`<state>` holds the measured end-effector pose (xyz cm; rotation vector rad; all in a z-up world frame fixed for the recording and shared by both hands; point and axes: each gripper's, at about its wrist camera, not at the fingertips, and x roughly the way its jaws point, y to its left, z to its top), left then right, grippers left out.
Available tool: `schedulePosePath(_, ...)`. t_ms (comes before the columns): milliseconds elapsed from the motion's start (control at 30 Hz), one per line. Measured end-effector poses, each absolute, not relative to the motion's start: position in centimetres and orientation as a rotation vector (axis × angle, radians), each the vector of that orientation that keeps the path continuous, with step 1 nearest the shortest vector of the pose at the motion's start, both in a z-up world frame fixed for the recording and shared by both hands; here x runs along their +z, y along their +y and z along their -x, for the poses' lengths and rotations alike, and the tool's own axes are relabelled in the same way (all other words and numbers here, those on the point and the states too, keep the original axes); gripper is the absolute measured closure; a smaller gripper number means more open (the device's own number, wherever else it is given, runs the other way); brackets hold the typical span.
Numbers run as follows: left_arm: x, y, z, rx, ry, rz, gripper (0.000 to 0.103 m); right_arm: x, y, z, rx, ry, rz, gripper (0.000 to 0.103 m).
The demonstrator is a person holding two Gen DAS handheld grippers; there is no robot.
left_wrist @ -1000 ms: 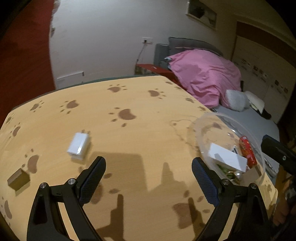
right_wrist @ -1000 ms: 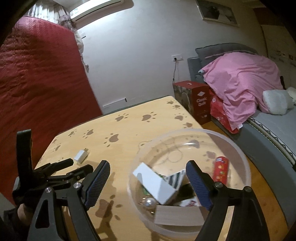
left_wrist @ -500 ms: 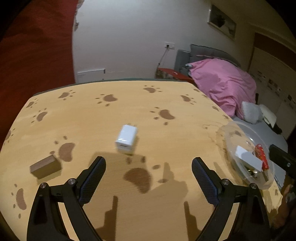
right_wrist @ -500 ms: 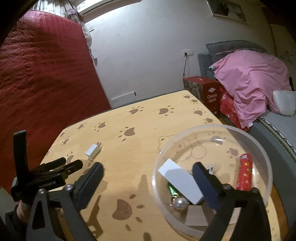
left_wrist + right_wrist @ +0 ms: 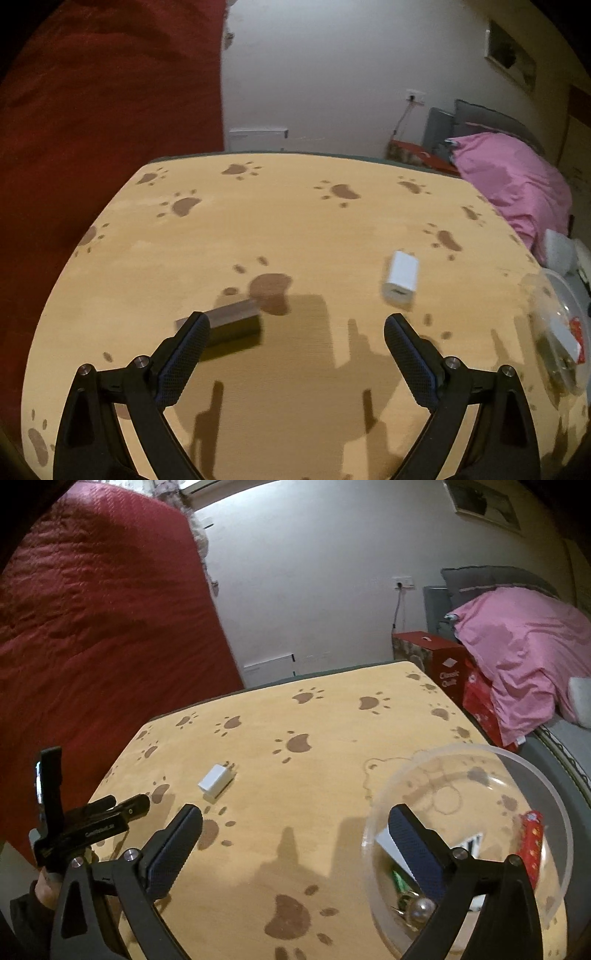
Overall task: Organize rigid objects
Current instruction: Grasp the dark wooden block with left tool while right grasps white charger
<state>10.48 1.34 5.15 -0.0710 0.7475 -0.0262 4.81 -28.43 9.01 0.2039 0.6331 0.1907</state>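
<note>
between the spread fingers of the left gripper (image 5: pixel 293 334) lay only bare table (image 5: pixel 295 221) and shadow; nothing was pinched. its left finger (image 5: pixel 184 354) partly covered one end of a small dark block (image 5: pixel 231 321), which rested toward the table's near left part, not yet grasped. beyond the right finger, toward the table's right edge, a white charger (image 5: pixel 400 278) lay flat and untouched, well apart from the block.

the right gripper (image 5: pixel 295 823) was also wide apart and empty, its jaws having just been opening with nothing between them. its right finger (image 5: pixel 417 853) hung over the clear bowl (image 5: pixel 476 751), which sat at the table's near right corner. inside the bowl were a white box (image 5: pixel 388 843), a red tube (image 5: pixel 532 836), a silver ball (image 5: pixel 421 910) and something green (image 5: pixel 400 880), partly hidden by the finger.

judging by this, most of the sorting was done: several items sat in the bowl, and two pieces, the block and the charger, remained loose on the table. the block looked like the next pick for the left gripper, though that was only a guess.
</note>
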Motion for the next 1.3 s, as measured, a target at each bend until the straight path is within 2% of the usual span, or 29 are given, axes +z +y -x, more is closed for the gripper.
schedulePosePath(633,1.6,5.9,-13.6,0.104,0.824,0.185,0.008,6.8,-23.2,-10.4,0.280,0.701,-0.166,0.000)
schedulePosePath(800,1.5,6.2,-13.6,0.098,0.812,0.202,0.029,6.1,-21.2,-12.5,0.336,0.727,-0.163,0.000)
schedulePosePath(867,1.6,6.5,-13.4,0.084,0.799,0.221,0.041,5.9,-20.4,-12.9,0.347,0.734,-0.150,0.000)
schedulePosePath(1300,2.8,6.2,-10.8,0.046,0.746,0.227,0.042,4.4,-16.8,-15.9,0.396,0.760,-0.047,0.003)
